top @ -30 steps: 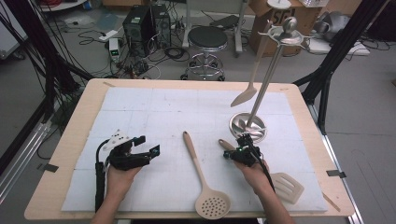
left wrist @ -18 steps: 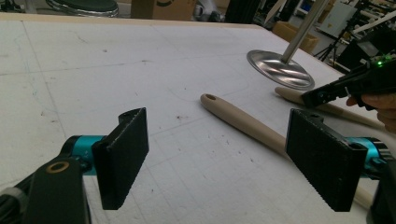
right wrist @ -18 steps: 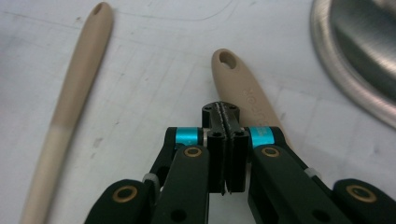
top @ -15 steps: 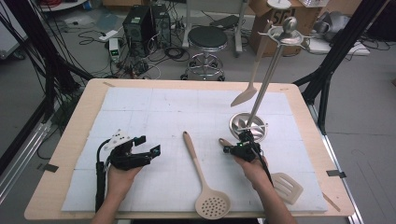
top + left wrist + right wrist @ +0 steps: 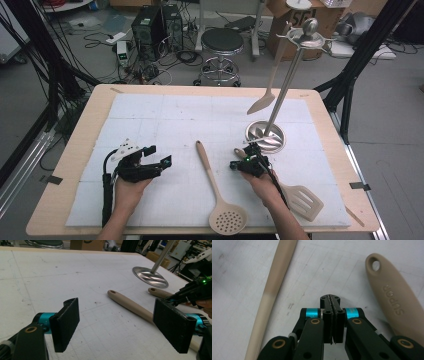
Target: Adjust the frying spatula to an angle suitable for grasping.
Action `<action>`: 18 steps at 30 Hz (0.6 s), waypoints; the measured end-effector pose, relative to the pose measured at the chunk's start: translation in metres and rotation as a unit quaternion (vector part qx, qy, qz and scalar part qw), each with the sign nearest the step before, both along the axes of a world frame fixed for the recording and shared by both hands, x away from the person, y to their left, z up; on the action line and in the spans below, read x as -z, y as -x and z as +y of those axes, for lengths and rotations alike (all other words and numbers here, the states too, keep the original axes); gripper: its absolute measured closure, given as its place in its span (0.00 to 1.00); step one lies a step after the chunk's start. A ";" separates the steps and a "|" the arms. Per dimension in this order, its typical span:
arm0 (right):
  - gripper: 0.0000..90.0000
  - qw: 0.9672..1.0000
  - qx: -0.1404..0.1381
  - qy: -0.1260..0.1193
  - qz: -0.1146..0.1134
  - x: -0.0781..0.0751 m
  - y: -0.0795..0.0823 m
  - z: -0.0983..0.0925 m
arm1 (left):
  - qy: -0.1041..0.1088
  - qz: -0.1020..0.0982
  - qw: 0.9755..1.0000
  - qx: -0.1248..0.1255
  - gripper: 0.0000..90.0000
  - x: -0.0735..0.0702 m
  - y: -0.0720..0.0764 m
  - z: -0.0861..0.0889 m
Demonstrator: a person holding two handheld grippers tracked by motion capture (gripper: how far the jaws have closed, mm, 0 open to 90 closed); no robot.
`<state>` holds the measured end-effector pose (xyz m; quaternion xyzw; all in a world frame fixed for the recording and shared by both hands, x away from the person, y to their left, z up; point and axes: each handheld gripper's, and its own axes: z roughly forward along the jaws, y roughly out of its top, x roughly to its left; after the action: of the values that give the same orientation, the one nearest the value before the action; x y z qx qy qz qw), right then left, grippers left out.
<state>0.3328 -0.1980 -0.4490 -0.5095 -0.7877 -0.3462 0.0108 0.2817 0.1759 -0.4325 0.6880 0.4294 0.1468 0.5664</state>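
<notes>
A: What lies on the white mat [image 5: 165, 115]?
B: A skimmer [image 5: 216, 192] in the middle; a slotted turner [image 5: 300, 199] by the stand's base [image 5: 265, 136].
A: And the right gripper [image 5: 331, 300]?
B: Clenched on nothing, just beside the turner's handle end [image 5: 392, 302].
A: The left gripper [image 5: 120, 322]?
B: Released, jaws wide, left of the skimmer.

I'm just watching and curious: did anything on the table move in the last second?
Hardly. The right gripper, jaws shut on nothing, edged slightly toward the slotted spatula's handle. Nothing was picked up or let go. The left gripper stayed open and still; the skimmer, spatula and utensil stand kept their places.
</notes>
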 end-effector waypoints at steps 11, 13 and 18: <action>1.00 0.998 0.058 0.010 -0.019 -0.007 -0.018 -0.016 | 0.001 0.000 1.000 -0.001 0.25 0.000 0.000 0.000; 1.00 0.998 0.063 0.011 -0.016 -0.007 -0.022 -0.019 | 0.001 0.000 1.000 -0.001 0.25 0.000 0.000 0.001; 1.00 0.997 0.075 0.014 -0.023 -0.006 -0.026 -0.025 | 0.002 0.001 1.000 -0.003 0.25 0.000 0.000 0.002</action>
<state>0.3590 -0.2226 -0.4429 -0.5593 -0.7519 -0.3466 -0.0407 0.2817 0.1782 -0.4326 0.6854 0.4324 0.1470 0.5672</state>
